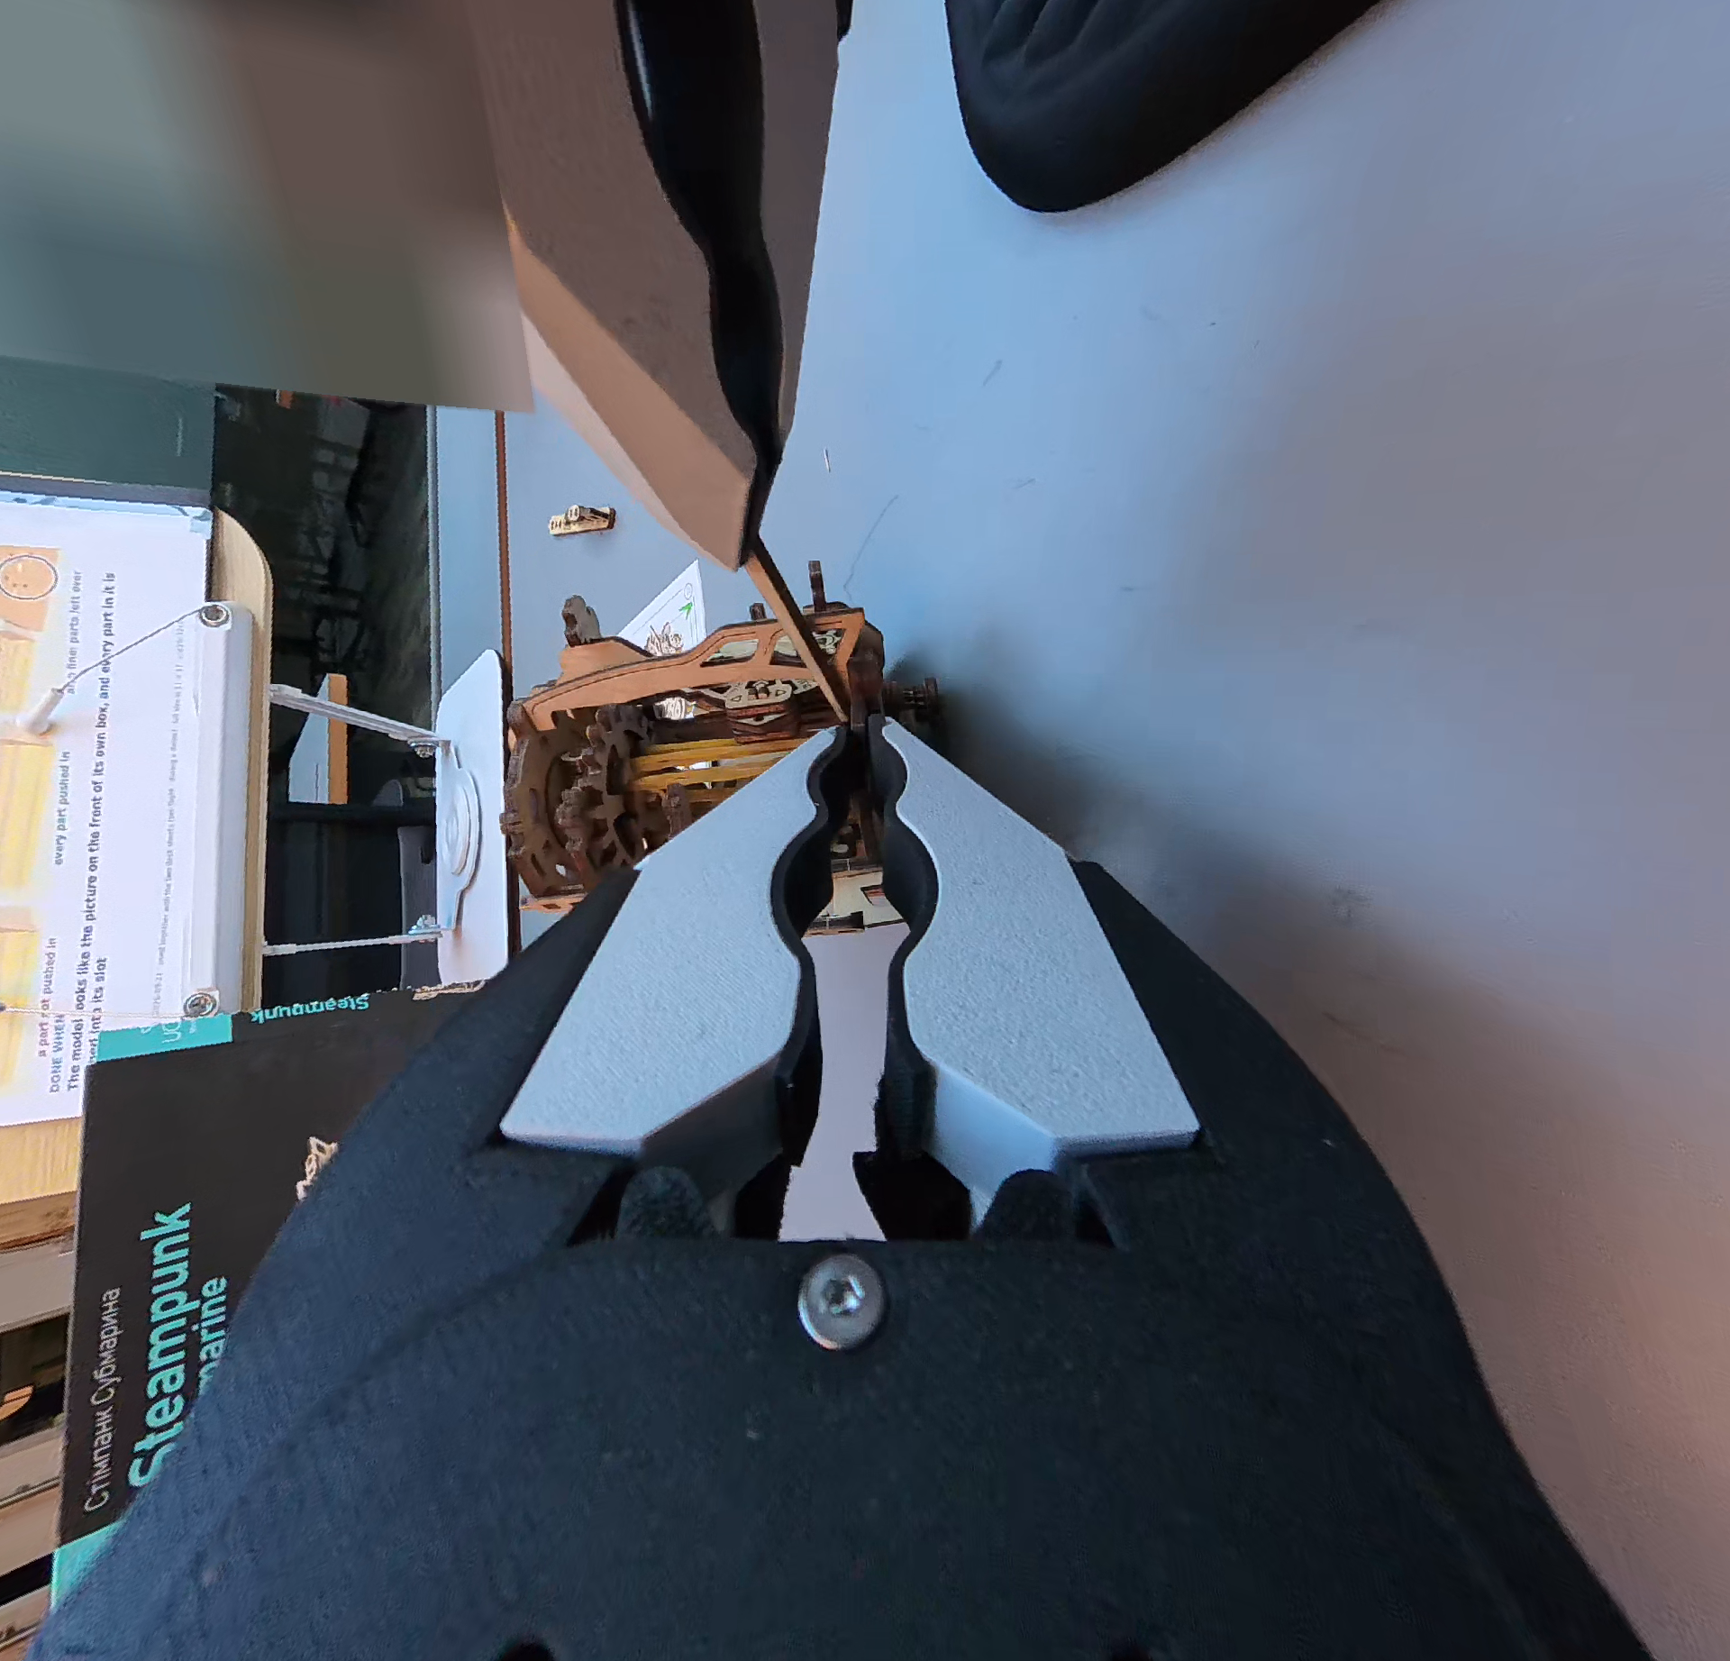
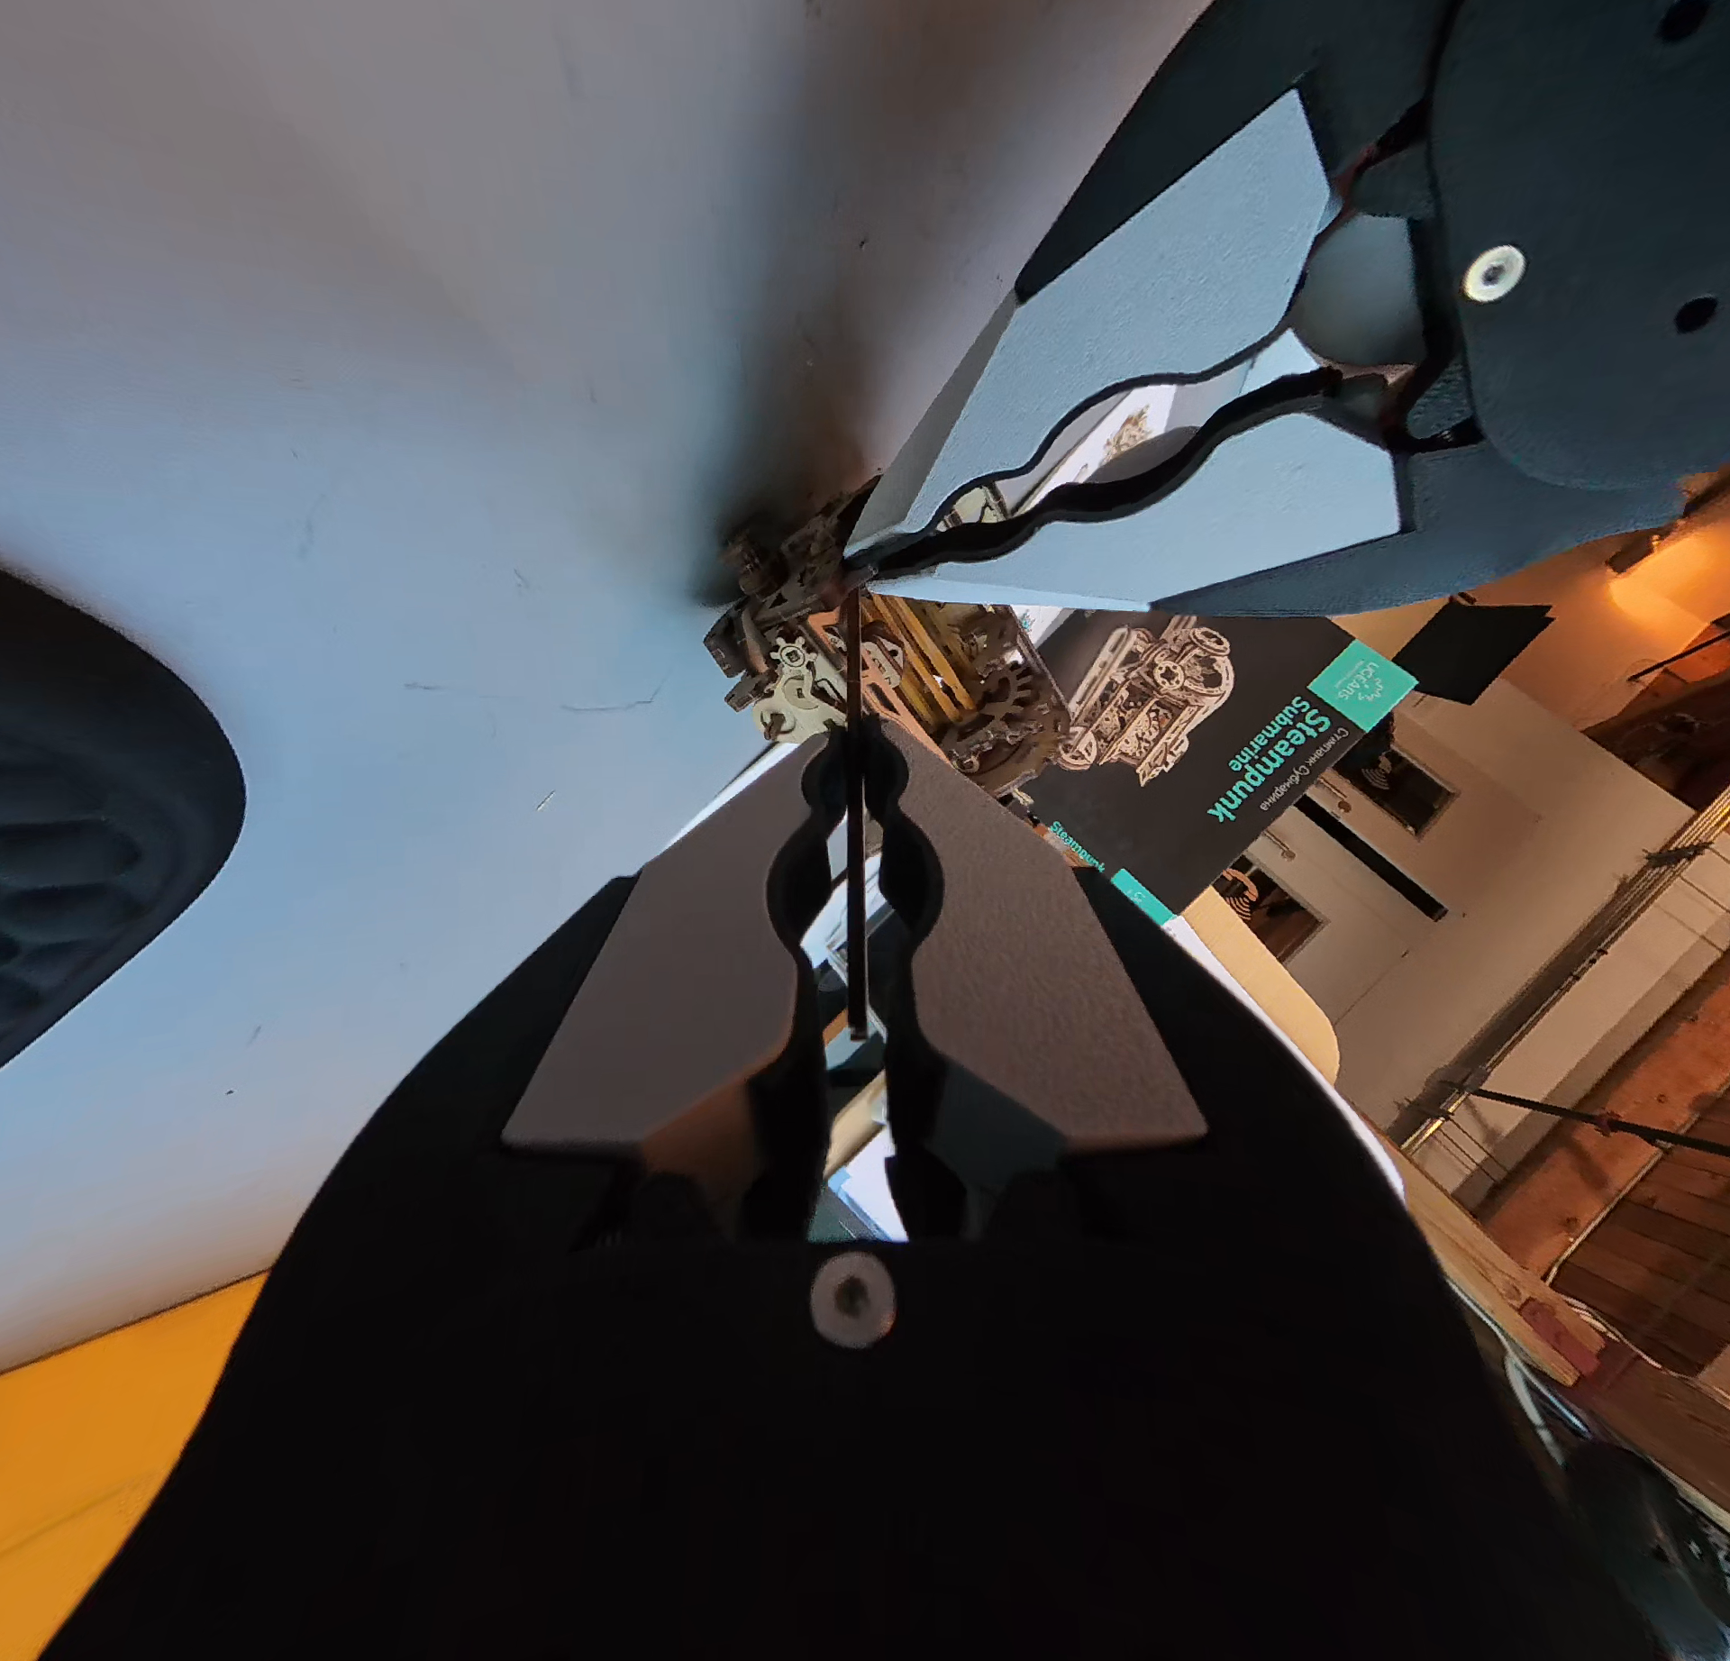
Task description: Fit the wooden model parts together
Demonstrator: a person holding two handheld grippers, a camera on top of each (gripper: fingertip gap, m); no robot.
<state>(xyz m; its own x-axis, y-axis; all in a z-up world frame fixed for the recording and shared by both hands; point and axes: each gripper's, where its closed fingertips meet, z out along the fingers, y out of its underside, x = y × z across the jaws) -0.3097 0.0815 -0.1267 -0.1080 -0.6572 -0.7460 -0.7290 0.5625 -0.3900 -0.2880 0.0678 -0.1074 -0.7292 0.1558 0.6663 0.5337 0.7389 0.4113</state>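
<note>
The wooden model (image 1: 655, 773), brown with gears and yellow rubber bands, sits against the grey table; it also shows in the right wrist view (image 2: 945, 680). My left gripper (image 1: 859, 736) is shut on the model's near end, and in the right wrist view it (image 2: 857, 569) comes in from the upper right. My right gripper (image 2: 852, 755) is shut on a thin flat wooden piece (image 2: 855, 876), seen edge-on, whose far tip touches the model beside the left fingertips. In the left wrist view the right gripper (image 1: 760, 530) comes from above with the piece (image 1: 796, 642) slanting down onto the model.
A black kit box with teal lettering (image 1: 187, 1241) (image 2: 1217, 745) stands behind the model. A black padded mat (image 1: 1170, 52) (image 2: 84, 820) lies on the grey table (image 1: 1311, 586). An instruction sheet on a stand (image 1: 94, 773) and a small loose wooden part (image 1: 580, 520) lie beyond.
</note>
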